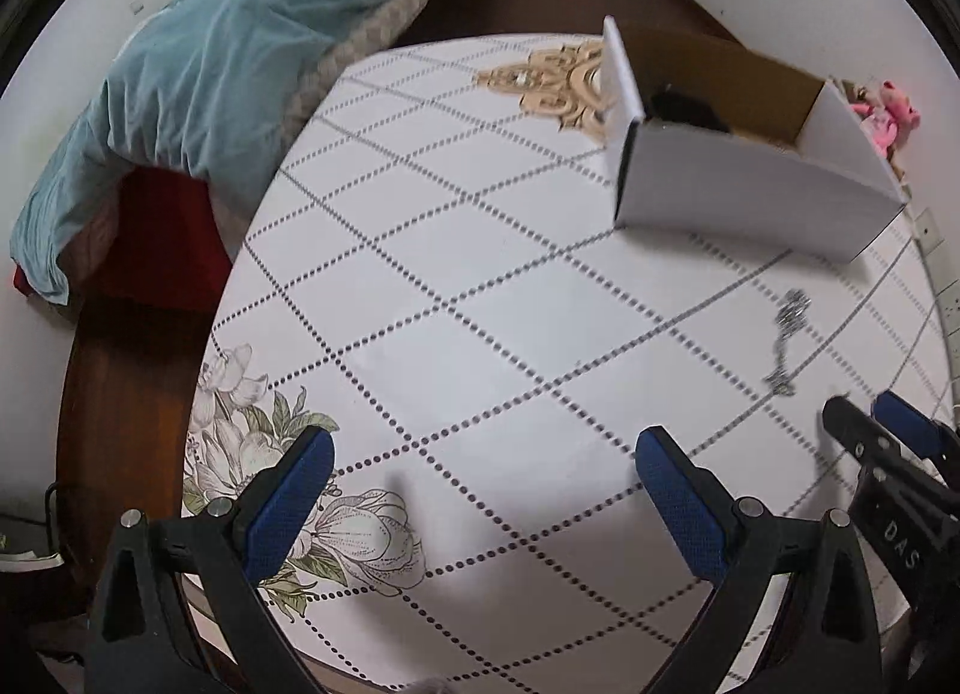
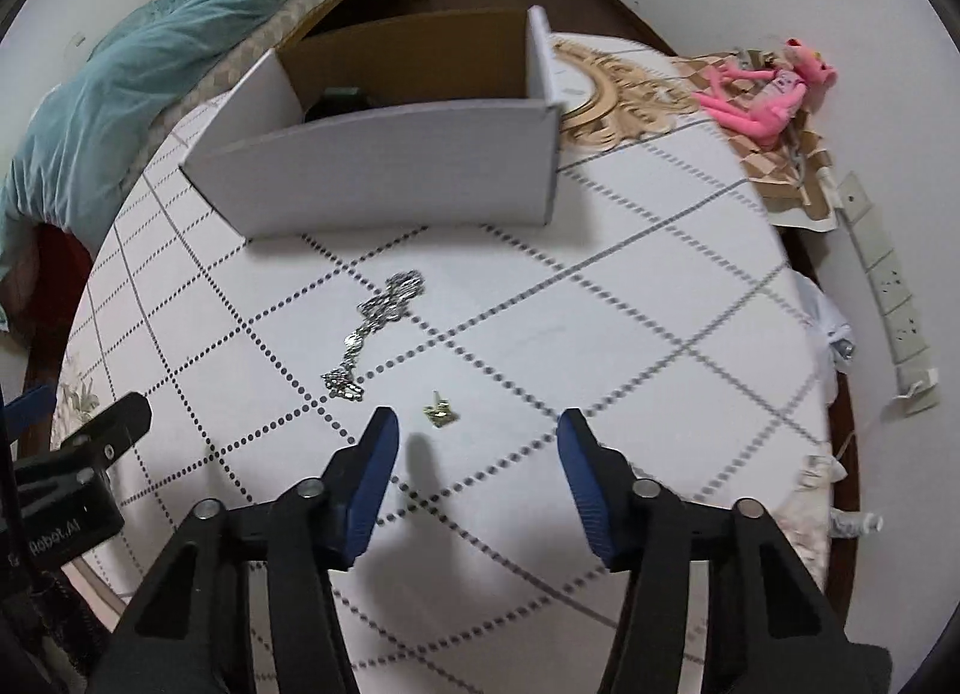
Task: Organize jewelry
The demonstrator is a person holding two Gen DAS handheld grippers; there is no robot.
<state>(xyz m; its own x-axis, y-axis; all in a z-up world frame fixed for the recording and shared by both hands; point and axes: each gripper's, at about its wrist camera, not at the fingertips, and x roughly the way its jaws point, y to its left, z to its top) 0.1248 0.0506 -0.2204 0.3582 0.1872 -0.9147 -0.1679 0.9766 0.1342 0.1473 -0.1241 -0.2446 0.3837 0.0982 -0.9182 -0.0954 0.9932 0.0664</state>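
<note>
A silver chain necklace lies stretched on the white tablecloth in front of an open white cardboard box. It also shows in the left wrist view, below the box. A small gold jewelry piece lies just ahead of my right gripper, which is open and empty above the cloth. My left gripper is open and empty over the table's left part. A dark object sits inside the box.
A round table with a dotted diamond cloth. A gold ornate mirror frame and pink plush toy lie at the back right. A bed with a teal quilt is to the left. A power strip runs along the right wall.
</note>
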